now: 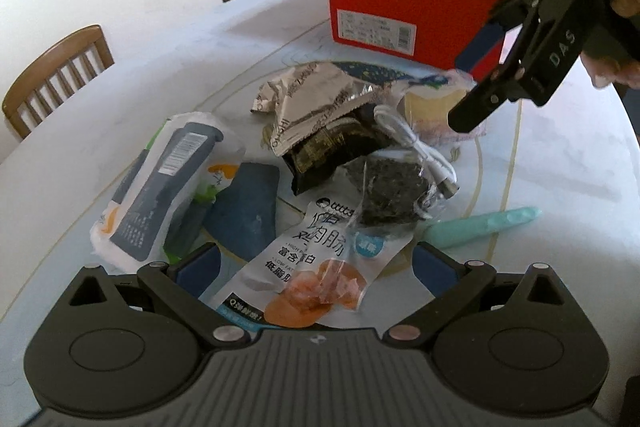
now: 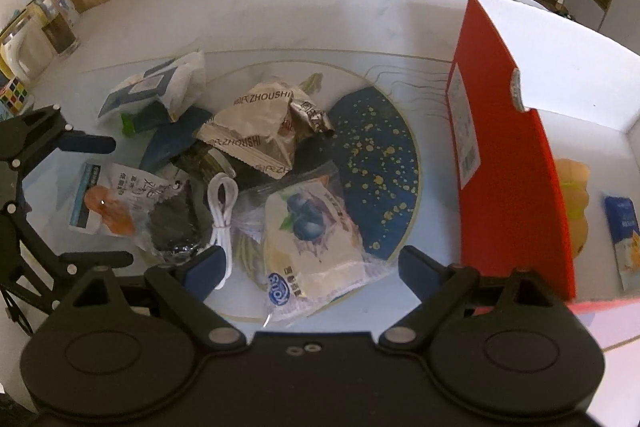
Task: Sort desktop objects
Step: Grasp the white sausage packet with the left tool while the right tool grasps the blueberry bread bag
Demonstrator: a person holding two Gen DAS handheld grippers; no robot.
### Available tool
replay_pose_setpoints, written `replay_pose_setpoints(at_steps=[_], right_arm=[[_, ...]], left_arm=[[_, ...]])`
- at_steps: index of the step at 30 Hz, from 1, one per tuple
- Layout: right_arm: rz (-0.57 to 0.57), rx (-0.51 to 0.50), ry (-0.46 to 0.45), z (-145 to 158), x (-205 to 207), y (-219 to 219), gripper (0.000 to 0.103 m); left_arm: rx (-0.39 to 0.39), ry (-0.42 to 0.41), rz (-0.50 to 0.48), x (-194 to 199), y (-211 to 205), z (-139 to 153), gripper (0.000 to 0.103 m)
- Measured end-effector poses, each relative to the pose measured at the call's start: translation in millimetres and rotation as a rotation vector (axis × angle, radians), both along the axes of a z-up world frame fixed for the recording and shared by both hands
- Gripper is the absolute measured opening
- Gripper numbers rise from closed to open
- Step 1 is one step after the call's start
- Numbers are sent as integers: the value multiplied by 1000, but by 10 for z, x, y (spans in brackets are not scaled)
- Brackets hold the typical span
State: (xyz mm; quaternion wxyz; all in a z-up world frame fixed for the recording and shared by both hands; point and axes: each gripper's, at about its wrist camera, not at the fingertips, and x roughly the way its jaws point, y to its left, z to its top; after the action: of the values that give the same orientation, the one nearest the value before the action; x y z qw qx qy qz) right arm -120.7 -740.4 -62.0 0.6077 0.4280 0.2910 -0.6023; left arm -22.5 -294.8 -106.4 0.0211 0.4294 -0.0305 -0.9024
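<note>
Both claws spread, empty. Right claw (image 2: 310,269) over blueberry packet (image 2: 316,227), red box (image 2: 508,163) just right of it. Left claw (image 1: 316,267) over chicken pouch (image 1: 316,267). Risks: white cable (image 2: 222,215) beside left finger snags; overlapping slick wrappers drag along; claws close together, may collide.

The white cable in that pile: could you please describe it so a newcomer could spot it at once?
Find the red box, then the heap of snack packets on the table beside it. The white cable lies coiled on a dark crinkly packet: the only cord there.
</note>
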Motion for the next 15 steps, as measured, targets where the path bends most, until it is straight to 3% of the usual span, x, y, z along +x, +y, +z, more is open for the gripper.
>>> replay_pose_setpoints(at_steps=[15], right_arm=[[41,21,56,14,36,-111,93]], left_arm=[[80,3,53,69,-55,-93,93]])
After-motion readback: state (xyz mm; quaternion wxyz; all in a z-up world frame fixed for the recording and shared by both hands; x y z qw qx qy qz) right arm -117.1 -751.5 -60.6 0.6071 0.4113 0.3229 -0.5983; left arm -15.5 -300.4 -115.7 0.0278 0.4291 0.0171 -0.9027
